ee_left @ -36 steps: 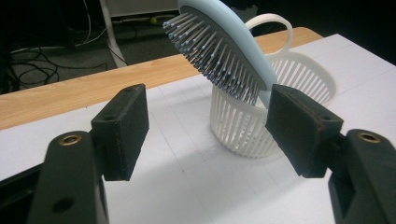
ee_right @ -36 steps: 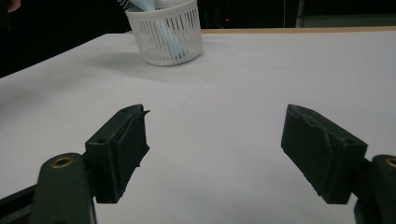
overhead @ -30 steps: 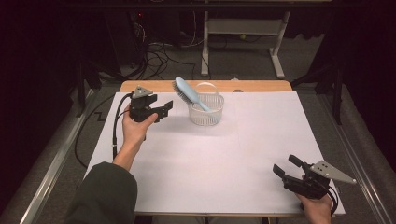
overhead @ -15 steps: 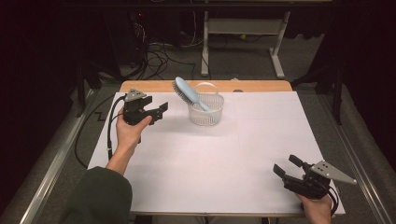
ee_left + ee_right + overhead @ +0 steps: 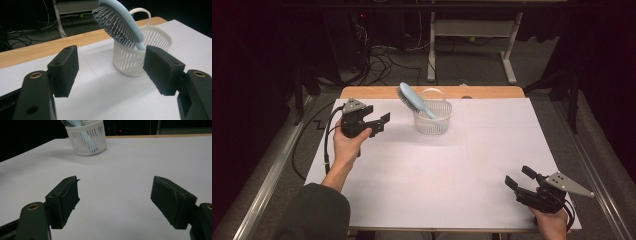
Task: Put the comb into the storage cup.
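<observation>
While I look down from the high view, my left gripper (image 5: pixel 381 122) hangs over the far left part of the white tabletop (image 5: pixel 462 170), its fingers parted with nothing between them, aimed to the right at the white slatted plastic basket (image 5: pixel 432 118). The light blue plastic hairbrush (image 5: pixel 414 99) stands in that basket handle-down, its long axis leaning up and to the left, so the bristled head tips out over the rim toward my left side. My right gripper (image 5: pixel 521 178) rests at the near right corner, fingers spread and empty, well apart from the basket, so the left is plainly the nearer one.

From the left gripper view, the basket (image 5: pixel 130 62) sits ahead and a little right of centre between my fingers (image 5: pixel 65 69), and the brush head (image 5: pixel 117 21) slants up to the left above it, bristles facing down toward me. Bare tabletop lies between; only the basket's looped handle (image 5: pixel 140 11) rises behind the brush. I judge a straight reach to the head would meet nothing.

From the right gripper view, my fingers (image 5: pixel 65 201) stand wide over empty tabletop, with the basket (image 5: pixel 86 140) far off at upper left and the brush handle (image 5: pixel 86 137) seen through its slats.
</observation>
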### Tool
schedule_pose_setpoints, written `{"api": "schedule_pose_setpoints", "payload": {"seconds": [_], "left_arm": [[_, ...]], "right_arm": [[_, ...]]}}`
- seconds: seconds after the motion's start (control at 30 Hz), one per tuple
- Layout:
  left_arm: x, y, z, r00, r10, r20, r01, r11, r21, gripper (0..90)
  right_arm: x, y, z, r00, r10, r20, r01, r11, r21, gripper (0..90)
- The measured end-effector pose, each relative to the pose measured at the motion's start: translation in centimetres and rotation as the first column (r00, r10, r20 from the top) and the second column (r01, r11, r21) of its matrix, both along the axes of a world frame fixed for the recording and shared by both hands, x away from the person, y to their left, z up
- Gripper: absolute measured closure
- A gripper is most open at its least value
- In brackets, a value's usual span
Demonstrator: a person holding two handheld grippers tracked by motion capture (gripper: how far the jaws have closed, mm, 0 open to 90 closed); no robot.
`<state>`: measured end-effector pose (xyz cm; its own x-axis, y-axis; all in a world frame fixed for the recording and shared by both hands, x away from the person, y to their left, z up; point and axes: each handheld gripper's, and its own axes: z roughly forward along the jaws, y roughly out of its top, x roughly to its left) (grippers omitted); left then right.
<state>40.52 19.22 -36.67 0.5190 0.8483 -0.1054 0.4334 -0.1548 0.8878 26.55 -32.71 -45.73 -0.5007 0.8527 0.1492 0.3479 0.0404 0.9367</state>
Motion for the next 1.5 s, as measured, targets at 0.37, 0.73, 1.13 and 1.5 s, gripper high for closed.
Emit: {"api": "schedule_pose_setpoints", "payload": {"seconds": [0.37,0.73,1.13,1.5], "left_arm": [[-0.7,0.2,0.4,0.9999,-0.005,0.009,0.005,1.0,0.0,29.2],[-1.5,0.9,0.5,0.9998,-0.002,0.017,0.003,0.9999,-0.015,29.1],[-2.2,1.8,0.5,0.9997,0.008,0.021,-0.007,0.9998,-0.021,29.1],[-3.1,2.3,0.7,0.9994,0.006,0.035,-0.005,0.9997,-0.024,29.0]], "right_arm": [[0.0,-0.1,0.0,1.0,-0.003,0.0,0.003,1.0,0.002,23.0],[0.0,-0.1,0.0,1.0,-0.004,0.0,0.004,1.0,0.003,23.0],[0.0,-0.1,0.0,1.0,-0.004,-0.001,0.004,1.0,0.003,23.0],[-0.1,0.0,0.0,1.0,-0.007,-0.001,0.007,1.0,0.002,22.9]]}}
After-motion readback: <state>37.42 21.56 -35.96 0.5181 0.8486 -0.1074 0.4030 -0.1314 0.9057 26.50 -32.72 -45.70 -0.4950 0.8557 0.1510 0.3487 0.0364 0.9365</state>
